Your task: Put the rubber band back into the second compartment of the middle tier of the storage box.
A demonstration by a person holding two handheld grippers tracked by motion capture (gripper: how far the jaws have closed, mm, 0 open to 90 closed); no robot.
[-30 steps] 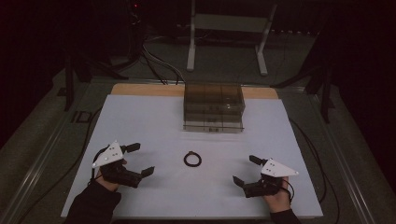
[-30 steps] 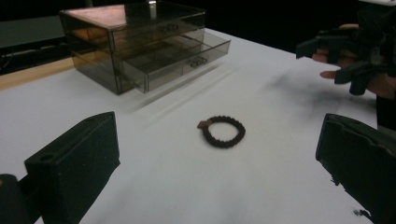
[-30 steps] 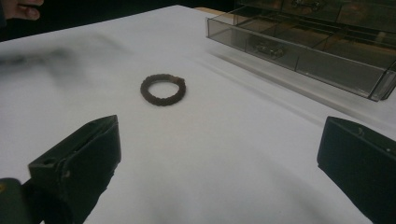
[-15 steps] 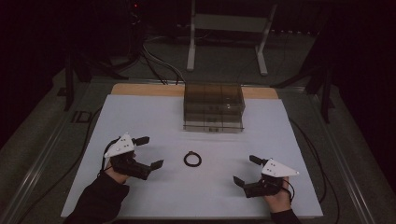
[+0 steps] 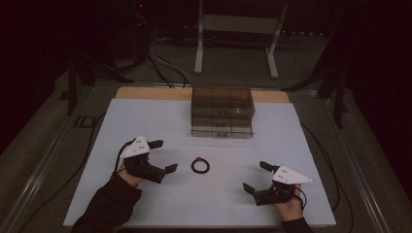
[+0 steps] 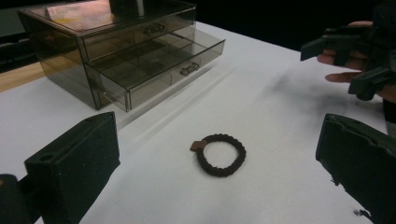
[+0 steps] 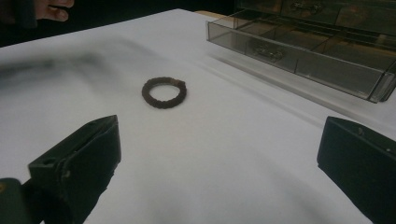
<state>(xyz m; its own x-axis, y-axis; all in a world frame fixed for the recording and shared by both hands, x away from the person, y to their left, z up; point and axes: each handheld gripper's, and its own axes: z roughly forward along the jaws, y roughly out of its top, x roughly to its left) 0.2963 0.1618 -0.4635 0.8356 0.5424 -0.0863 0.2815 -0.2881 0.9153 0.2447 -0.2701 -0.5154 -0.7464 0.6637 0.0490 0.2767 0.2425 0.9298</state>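
The left gripper (image 5: 163,156) and right gripper (image 5: 256,176) both gape wide, flanking the dark ring (image 5: 200,165) (perhaps braided) lying untouched on the desk (image 5: 301,145).

The drawer box (image 7: 308,42) is cut off by the right gripper view's edge.

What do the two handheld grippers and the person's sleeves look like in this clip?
Both the left gripper and the right gripper have black bodies, two blocky black jaws and a pale three-cornered plate on top. A thin dark cable loops behind each. The person wears a dark long sleeve on the left forearm.
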